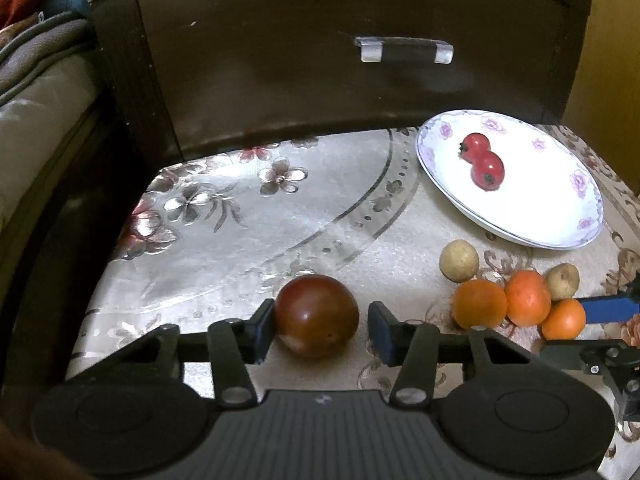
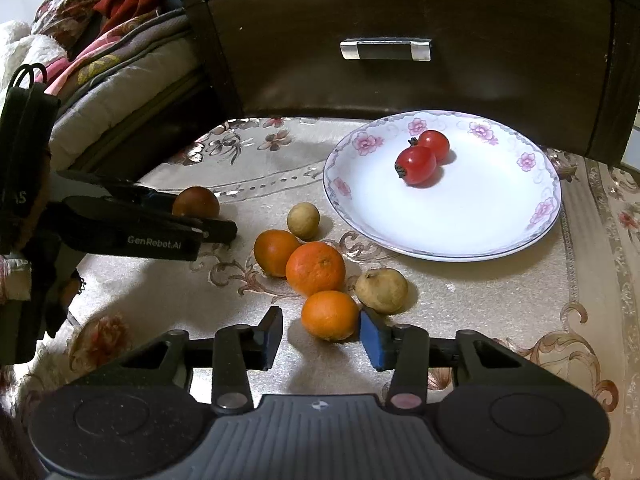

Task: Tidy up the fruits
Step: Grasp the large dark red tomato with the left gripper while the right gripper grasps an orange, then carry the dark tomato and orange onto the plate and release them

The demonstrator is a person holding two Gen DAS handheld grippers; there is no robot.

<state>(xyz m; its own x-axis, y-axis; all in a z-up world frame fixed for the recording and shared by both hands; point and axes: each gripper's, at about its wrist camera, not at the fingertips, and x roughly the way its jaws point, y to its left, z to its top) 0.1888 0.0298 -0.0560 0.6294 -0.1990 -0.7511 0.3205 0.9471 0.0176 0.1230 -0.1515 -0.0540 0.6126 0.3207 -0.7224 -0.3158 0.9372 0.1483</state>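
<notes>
- Straddling the dark red fruit (image 1: pixel 316 314), the left gripper (image 1: pixel 320 328) points down at a slant twd the tabletop; left pad touches the fruit's skin, right pad stands just off it w/ a sliver of cloth showing, so jaws are not clamped yet.
- Right gripper (image 2: pixel 320 330) also slants down; nearest orange (image 2: pixel 330 314) sits btwn its fingers, right pad touching or nearly so, left pad clearly apart. Not gripped.
- Just beyond right fingertips: two more oranges, a bigger one (image 2: pixel 316 268) and one left of it (image 2: pixel 274 252), touching each other; a tan fruit (image 2: pixel 382 290) just right of the nearest orange, touching or nearly so; a smaller tan one (image 2: pixel 304 220) farther out.
- Beyond those, ahead-right of both grippers: flowered plate (image 2: pixel 500 232) w/ two small red fruits (image 2: pixel 424 158) touching near its middle.
- All on a floral tablecloth (image 1: pixel 240 216); dark drawer front (image 1: pixel 340 72) w/ handle behind.
- Right wrist view alone shows the left gripper from the side, fruit at its tips, plus bedding (image 2: pixel 120 64) at far left.
- Left wrist view alone shows the gap at the dark fruit's right side; the right gripper's blue pad enters at its right edge by the oranges.
</notes>
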